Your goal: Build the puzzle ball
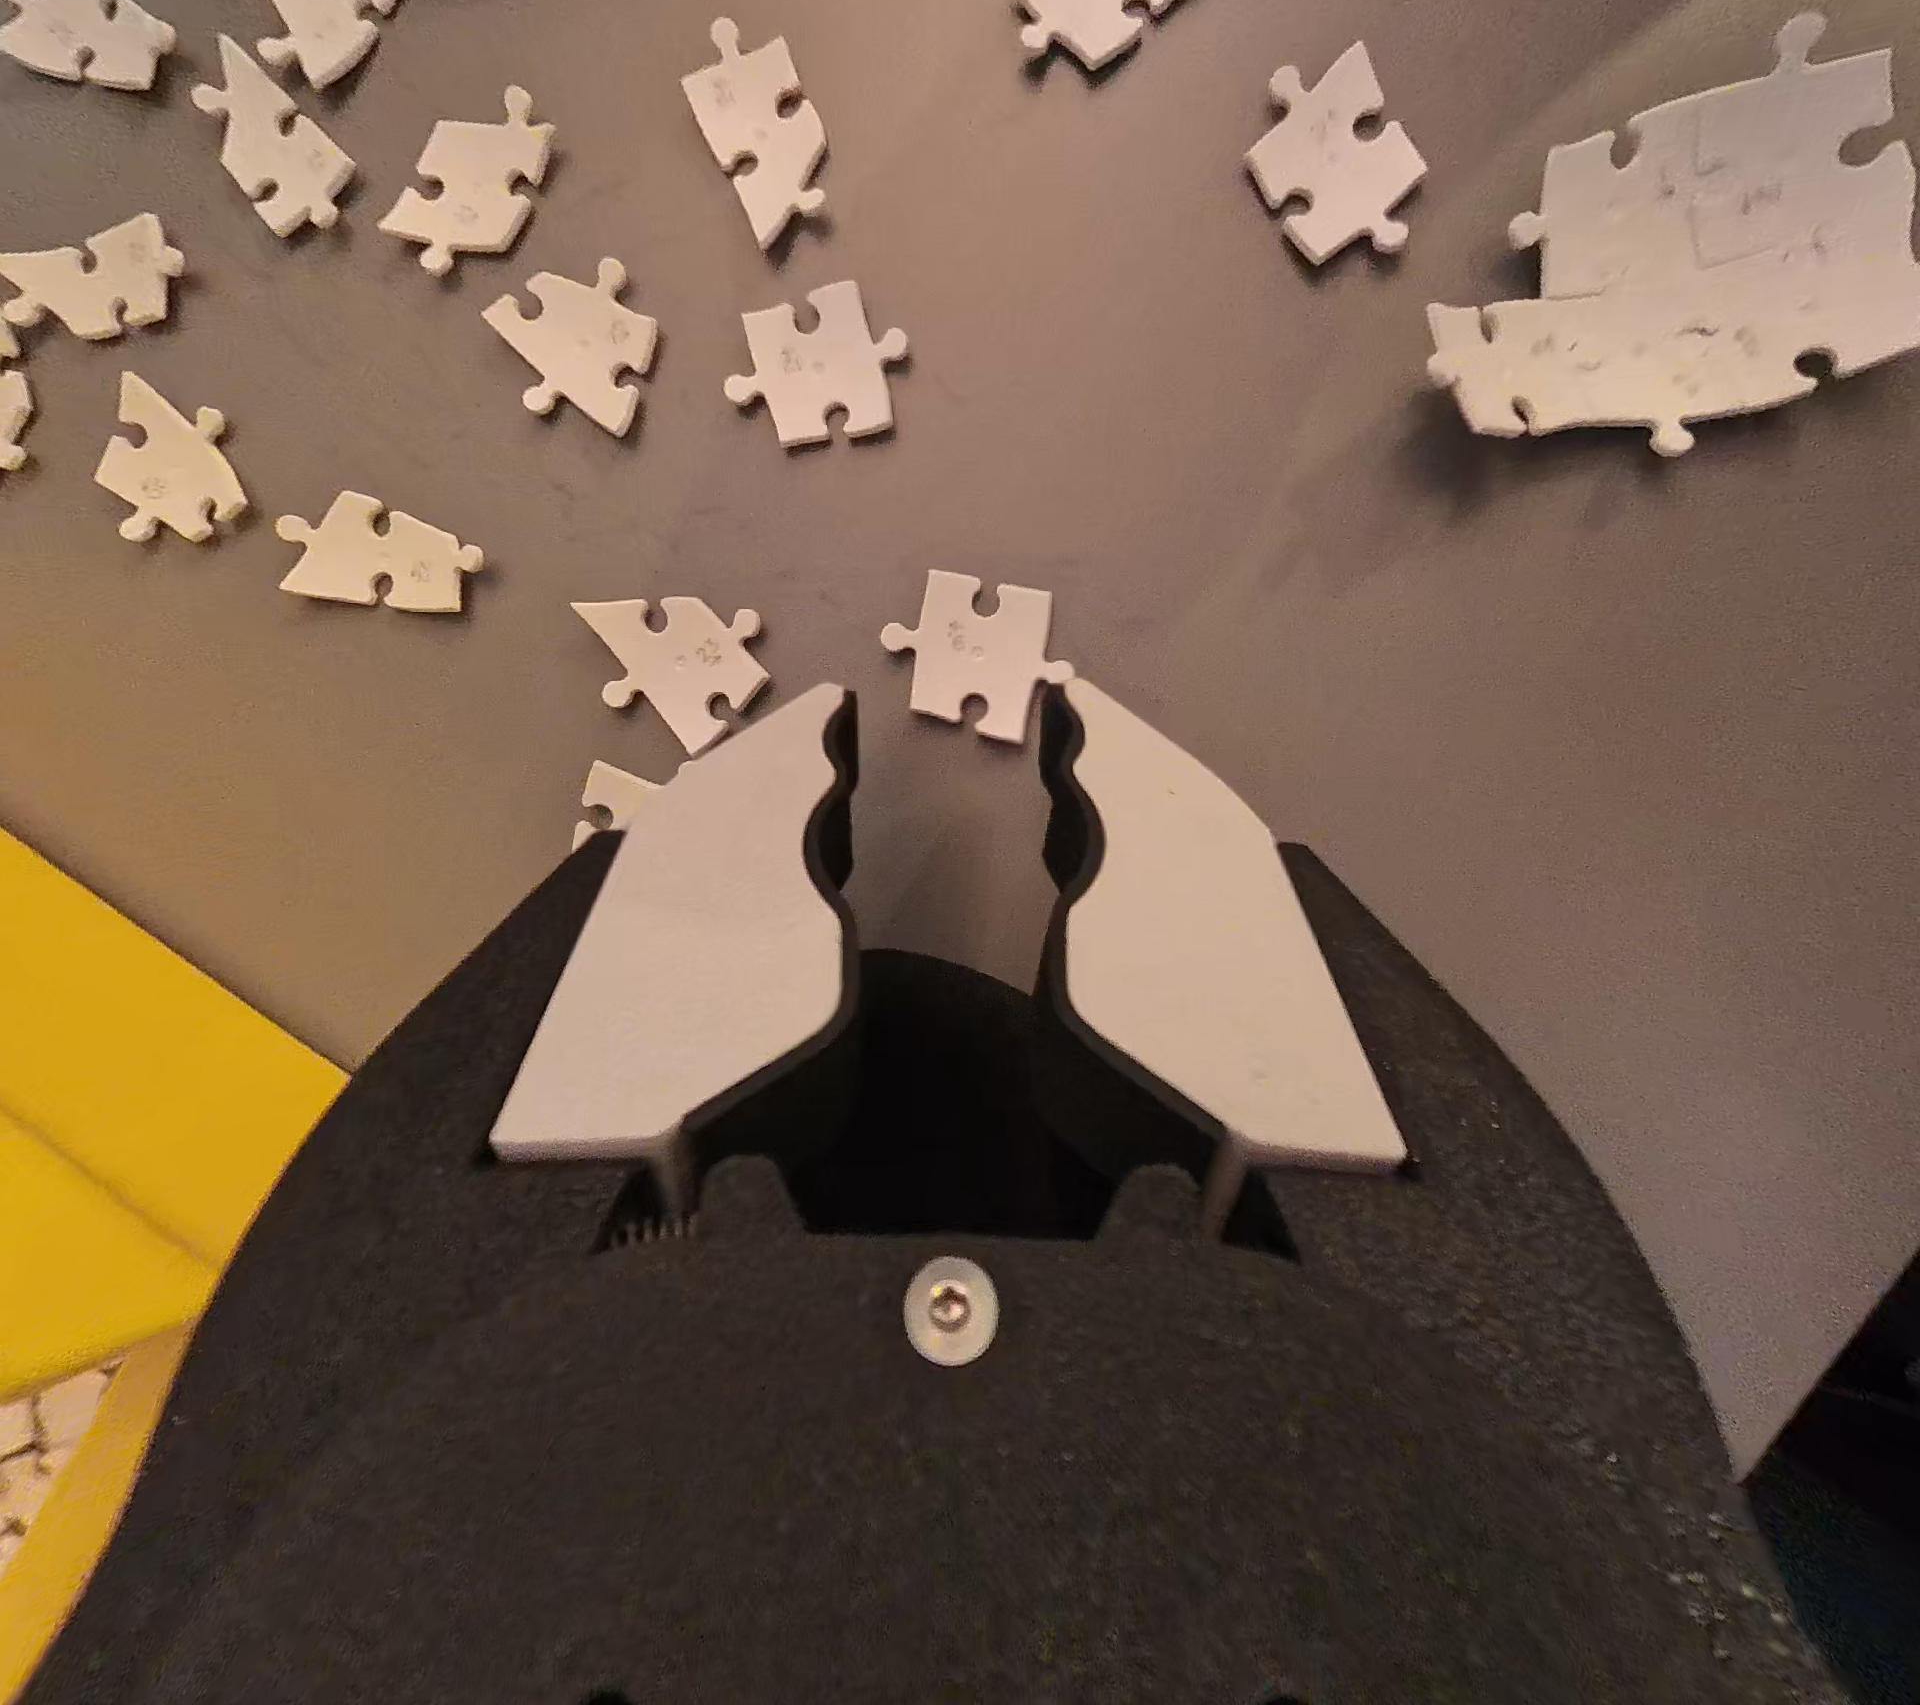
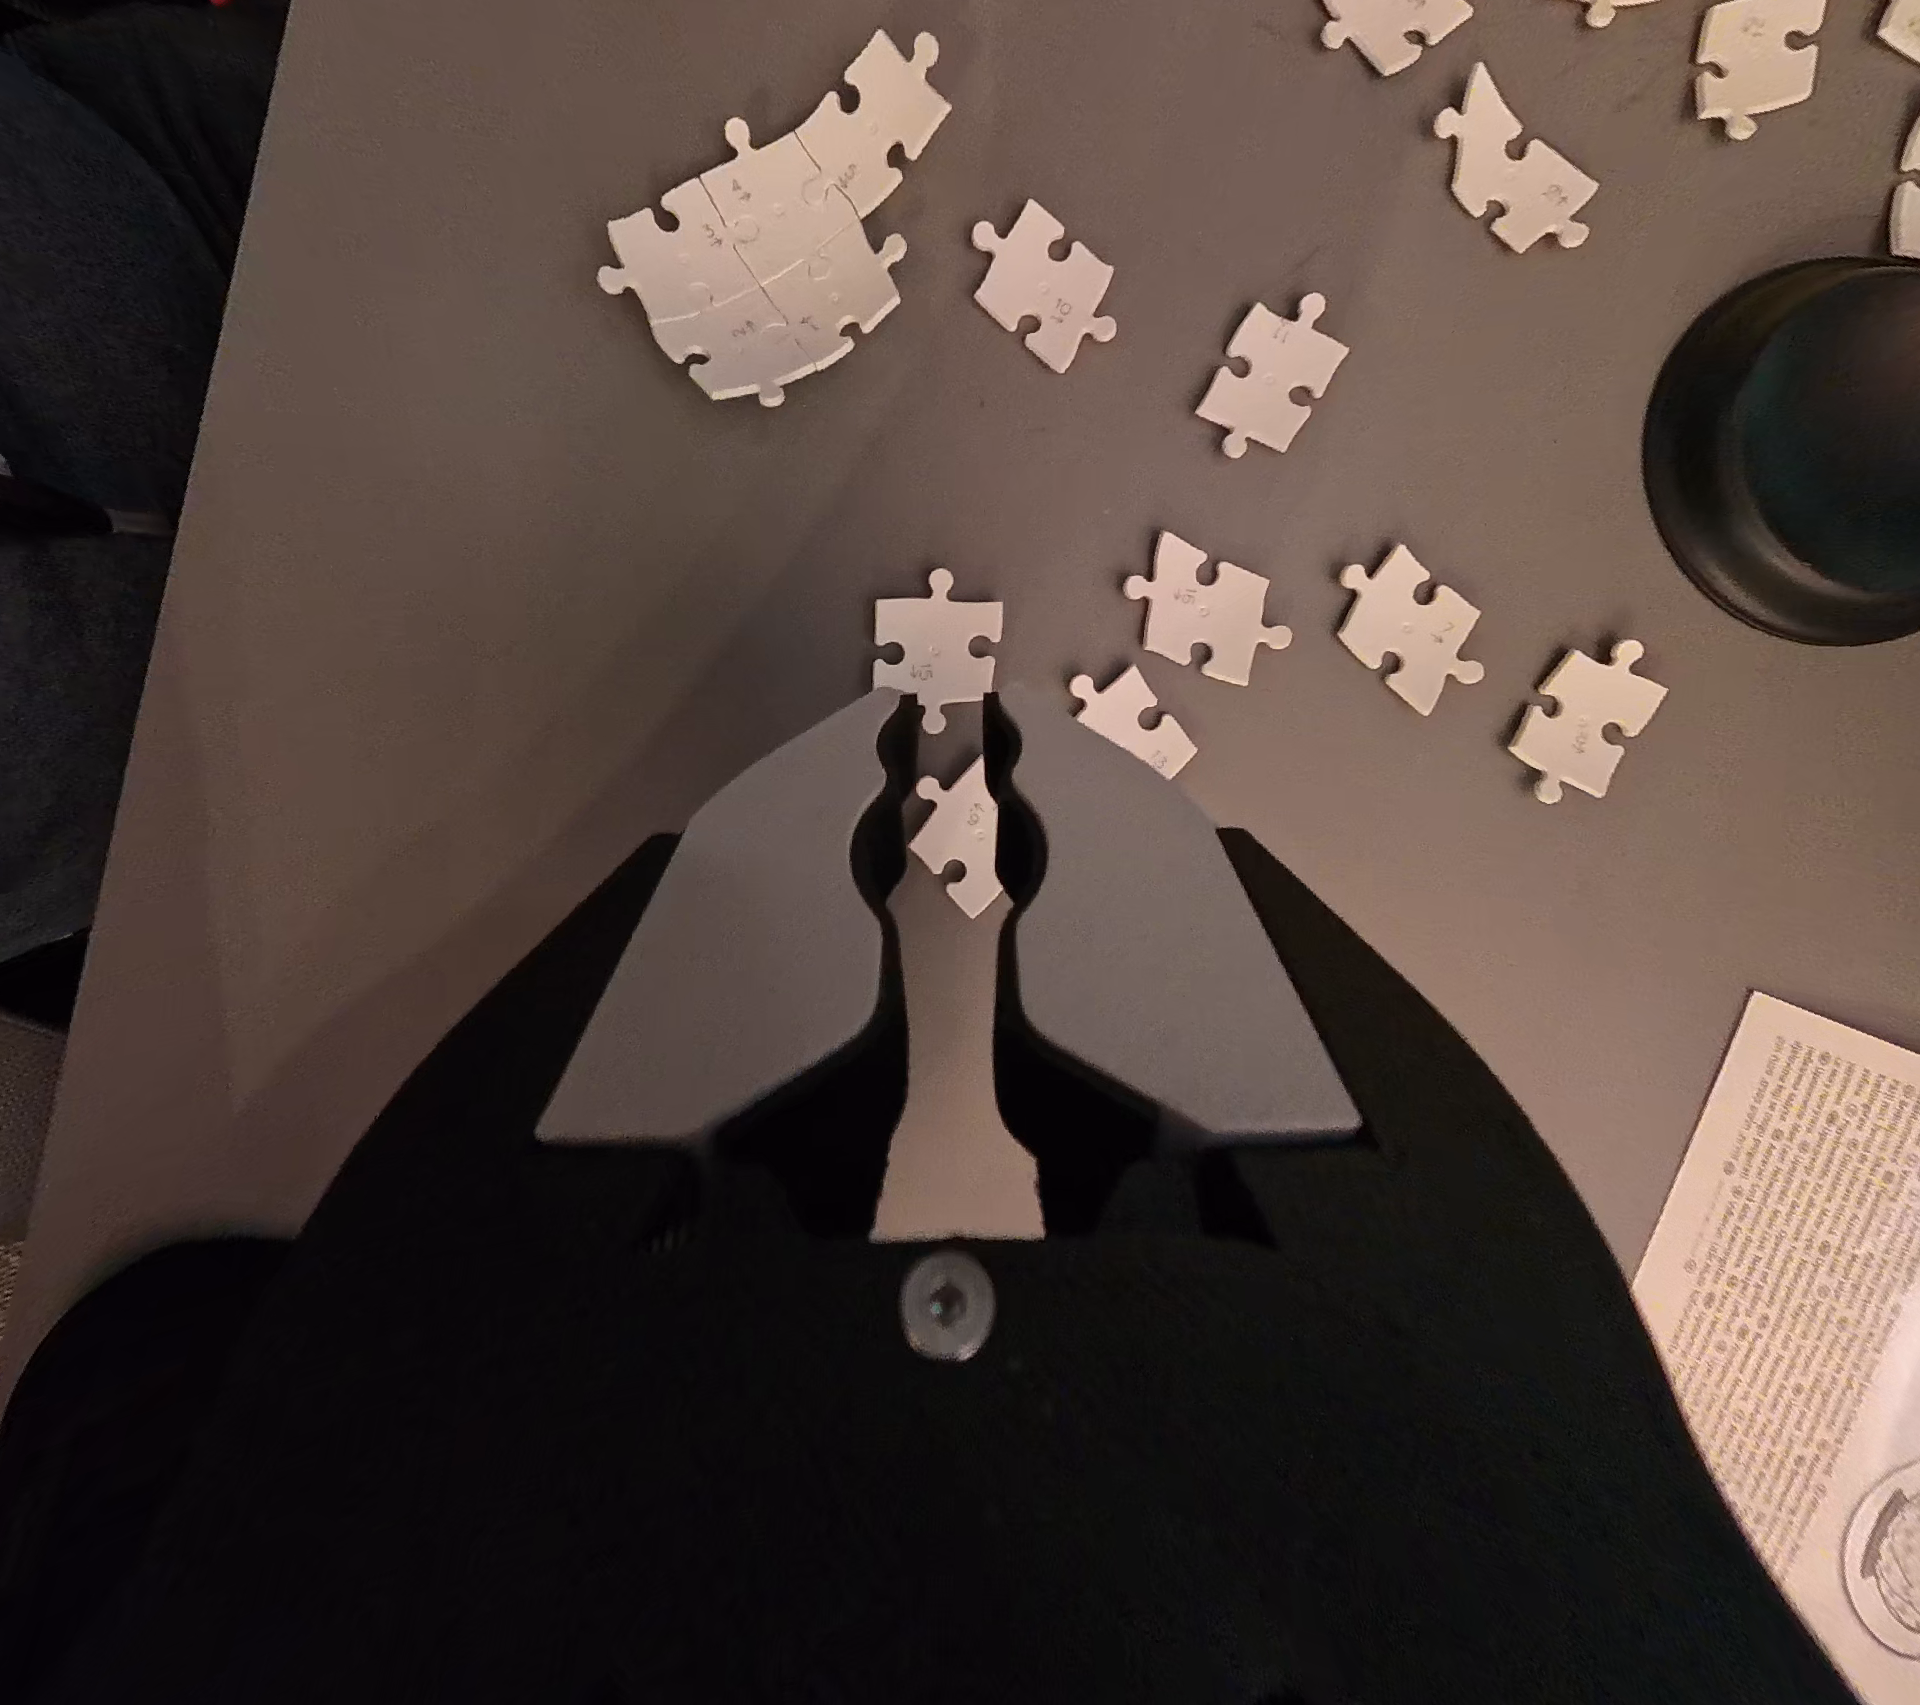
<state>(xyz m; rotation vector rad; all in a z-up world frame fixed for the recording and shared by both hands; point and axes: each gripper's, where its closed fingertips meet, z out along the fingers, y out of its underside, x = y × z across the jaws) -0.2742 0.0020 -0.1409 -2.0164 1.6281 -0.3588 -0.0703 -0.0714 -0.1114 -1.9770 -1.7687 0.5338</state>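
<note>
Fingers of the right gripper [image 2: 951, 699] pinched a loose piece [image 2: 935, 647] by its lower edge; those of the left gripper [image 1: 948, 699] stood apart over the grey table [image 1: 1143, 512], holding nothing. Only one small joined patch [image 2: 769, 253] was built, so most pieces lay scattered, unjoined
</note>
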